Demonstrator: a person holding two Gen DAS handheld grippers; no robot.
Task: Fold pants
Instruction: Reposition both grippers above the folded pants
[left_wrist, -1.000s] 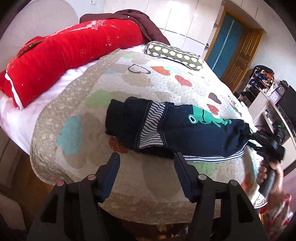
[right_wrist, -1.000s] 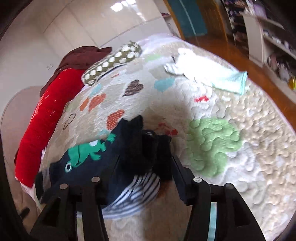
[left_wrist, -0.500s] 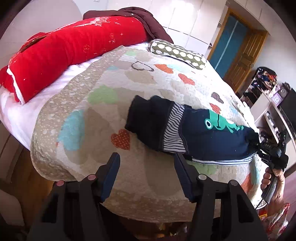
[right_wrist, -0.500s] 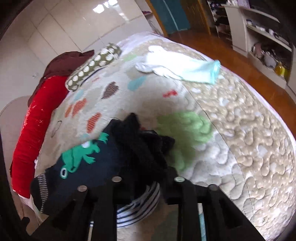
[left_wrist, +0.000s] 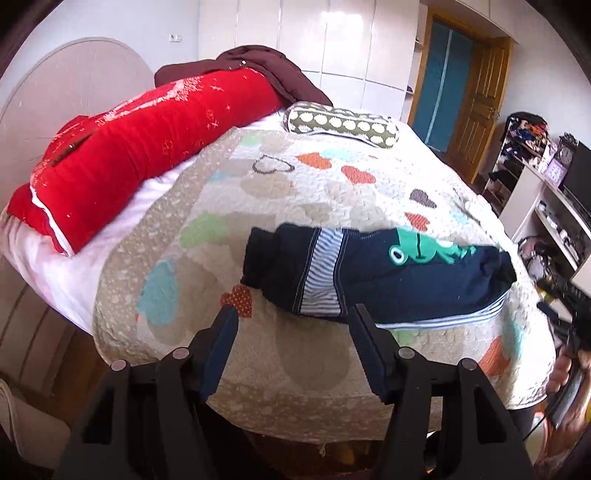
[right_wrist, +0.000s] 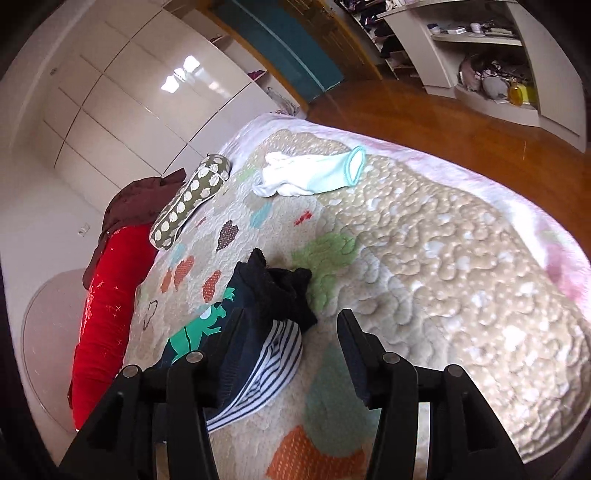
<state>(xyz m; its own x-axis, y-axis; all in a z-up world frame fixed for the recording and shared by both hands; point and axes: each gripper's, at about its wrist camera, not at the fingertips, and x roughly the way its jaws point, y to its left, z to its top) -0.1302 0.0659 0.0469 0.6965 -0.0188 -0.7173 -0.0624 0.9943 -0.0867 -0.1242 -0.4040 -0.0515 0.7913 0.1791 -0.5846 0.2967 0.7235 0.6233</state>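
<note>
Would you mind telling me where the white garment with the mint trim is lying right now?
In the right wrist view, the white garment lies on the quilt toward the bed's far end, just right of the polka-dot bolster.

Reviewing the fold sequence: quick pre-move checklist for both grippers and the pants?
1. Left gripper empty, jaws apart: ok.
2. Right gripper free of the pants: ok; jaws opening, dark end beside the left finger, no pinch visible.
3. Pants lying flat on the quilt: not ok; the end by the right gripper is bunched up.
4. Pants folded lengthwise, frog print up: ok.
5. Bare quilt beside the pants for the next fold: ok.
6. White garment apart from the pants: ok.
</note>
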